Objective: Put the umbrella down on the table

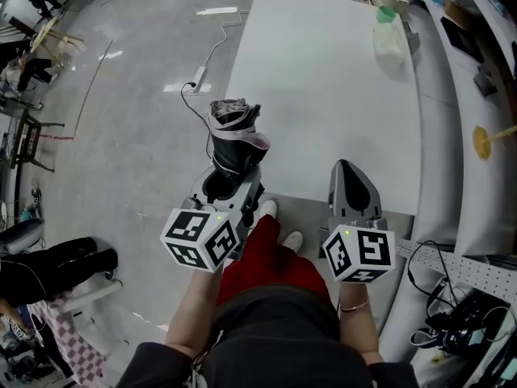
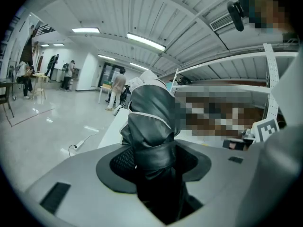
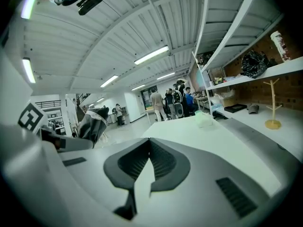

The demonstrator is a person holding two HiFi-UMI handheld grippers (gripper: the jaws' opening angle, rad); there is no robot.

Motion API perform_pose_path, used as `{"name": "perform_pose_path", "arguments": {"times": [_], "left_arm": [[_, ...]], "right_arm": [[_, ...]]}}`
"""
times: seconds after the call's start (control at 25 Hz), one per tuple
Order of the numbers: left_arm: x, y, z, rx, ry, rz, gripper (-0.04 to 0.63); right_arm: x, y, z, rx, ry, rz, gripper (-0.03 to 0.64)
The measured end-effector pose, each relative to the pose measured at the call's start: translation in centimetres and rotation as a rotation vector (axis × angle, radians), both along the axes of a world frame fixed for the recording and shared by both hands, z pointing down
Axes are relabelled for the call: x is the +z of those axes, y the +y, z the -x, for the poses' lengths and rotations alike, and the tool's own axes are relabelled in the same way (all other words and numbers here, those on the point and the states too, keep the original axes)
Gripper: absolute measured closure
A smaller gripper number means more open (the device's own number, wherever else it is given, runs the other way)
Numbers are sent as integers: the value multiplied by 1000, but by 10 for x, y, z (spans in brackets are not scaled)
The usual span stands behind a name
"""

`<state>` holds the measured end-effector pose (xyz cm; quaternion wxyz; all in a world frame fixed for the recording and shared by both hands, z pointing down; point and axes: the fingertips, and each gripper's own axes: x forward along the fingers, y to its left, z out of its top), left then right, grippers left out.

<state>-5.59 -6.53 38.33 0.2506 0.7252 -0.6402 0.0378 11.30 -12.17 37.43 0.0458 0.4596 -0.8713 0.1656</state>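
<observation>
Umbrella (image 1: 233,140) gripped in our left gripper (image 1: 229,183) over the table (image 1: 323,79) edge for setting down; right gripper (image 1: 349,172) clenched, empty, aside.

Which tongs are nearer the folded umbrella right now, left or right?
Left. The left tongs are shut on the umbrella, holding it near the table's left edge. The right tongs, shut and empty, are apart to its right.

folded black umbrella (image 1: 233,136), pale-trimmed, clamped in left tongs (image 1: 229,180), jutting forward; over near-left corner of white table (image 1: 323,79)
</observation>
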Motion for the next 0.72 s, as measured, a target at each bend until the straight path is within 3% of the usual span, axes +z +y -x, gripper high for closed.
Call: {"name": "perform_pose_path", "arguments": {"times": [0.32, 0.72], "left_arm": [[23, -40, -6, 42, 14, 52, 374], [62, -118, -9, 117, -19, 150, 374]], "right_arm": [[5, -26, 5, 19, 28, -16, 598], [19, -85, 16, 57, 81, 17, 598]]}}
